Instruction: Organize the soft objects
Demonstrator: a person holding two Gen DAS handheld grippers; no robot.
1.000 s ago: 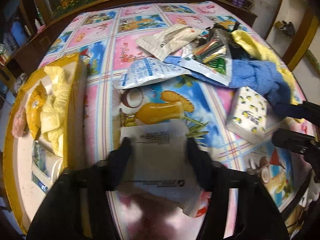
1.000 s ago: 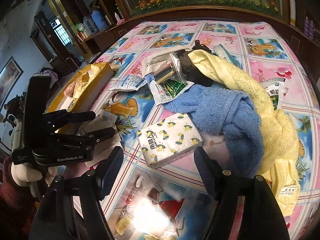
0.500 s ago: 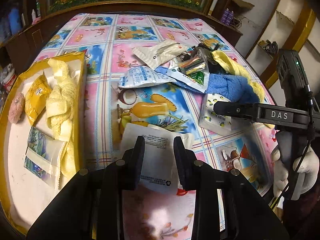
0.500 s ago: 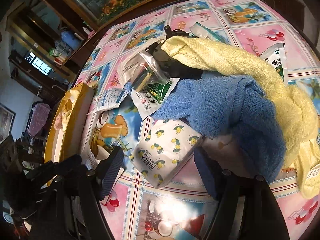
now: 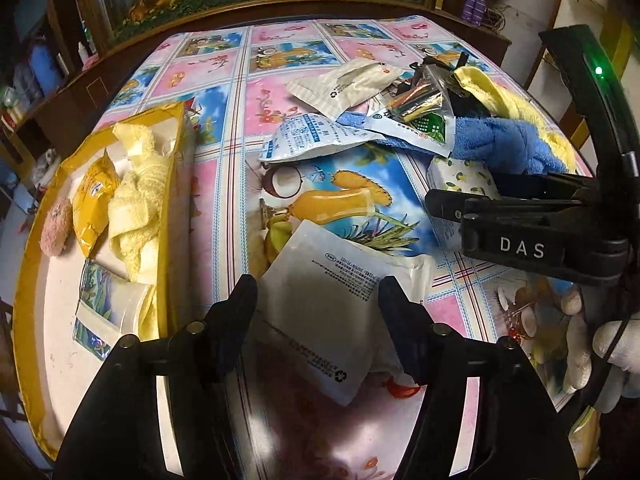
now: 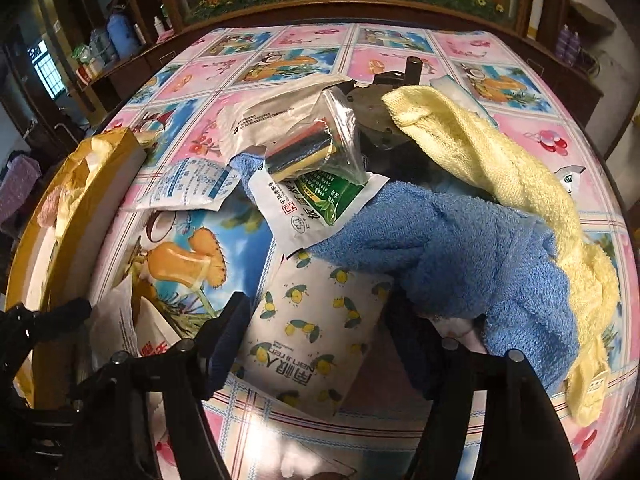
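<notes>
On the surface (image 5: 216,92) a tray (image 5: 28,264) sits at the left edge, holding a towel (image 5: 136,196), a packet (image 5: 94,204) and a pouch (image 5: 108,312). A flat pouch (image 5: 332,300) lies to the right of the tray. Farther right a tissue pack (image 6: 316,328) lies partly under a rolled towel (image 6: 460,252), with sachets (image 6: 316,204) heaped behind it

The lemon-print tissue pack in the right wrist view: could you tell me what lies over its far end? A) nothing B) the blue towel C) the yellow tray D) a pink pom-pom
B: the blue towel drapes over the far end of the lemon-print tissue pack, which sits between the right gripper's closing jaws.
</notes>
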